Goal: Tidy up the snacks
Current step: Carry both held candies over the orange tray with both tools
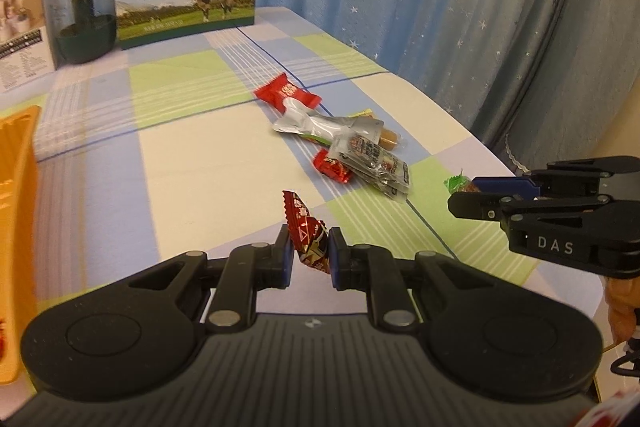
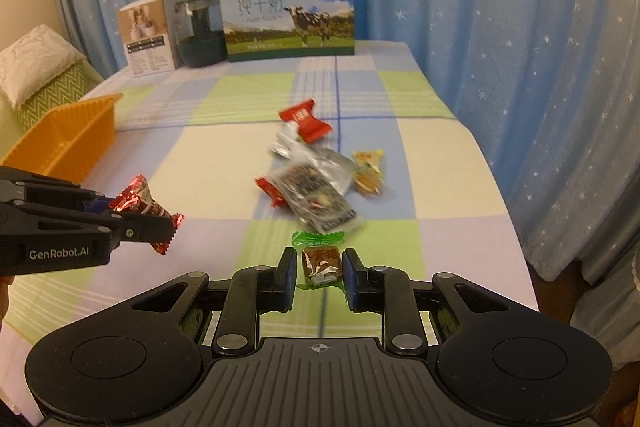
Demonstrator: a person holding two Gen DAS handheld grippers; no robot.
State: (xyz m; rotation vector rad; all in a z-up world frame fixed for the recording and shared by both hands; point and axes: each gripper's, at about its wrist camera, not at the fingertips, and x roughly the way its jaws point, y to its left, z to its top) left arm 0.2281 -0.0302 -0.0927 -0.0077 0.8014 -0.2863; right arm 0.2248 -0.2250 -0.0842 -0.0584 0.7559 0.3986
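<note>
Both grippers loaded. Left gripper (image 1: 310,253): fingers pinching a red candy (image 1: 308,233) by its lower half, top twist sticking up free. Right gripper (image 2: 318,273): fingers clamped on a green candy (image 2: 320,259) across its middle. Both candies are clear of the table (image 2: 460,155).

The pile (image 2: 312,187) of leftover snacks sits mid-table, at 12 o'clock from the right gripper: red pack at the far end, silver pouches, a small red piece, an orange-yellow piece at about 1 o'clock. The orange bin (image 2: 68,139) is at 10 o'clock, near the left table edge. I take it for the drop target.

Risks from here:
- Red candy is held on crinkly foil, off-centre. A quick swing could let it pivot or slide out short of the bin.
- Both grippers likely head for the same bin. The right one must cross toward 10 o'clock, where the left gripper (image 2: 120,223) already is, so a fingers-on-fingers knock is possible.
- Bin wall is tall on the near side. A low approach clips the rim and could shove the bin toward the edge.
- Release too high and a light candy may bounce out.
- The right-wrist view is blurred around the pile, so I can't tell the exact piece count.
</note>
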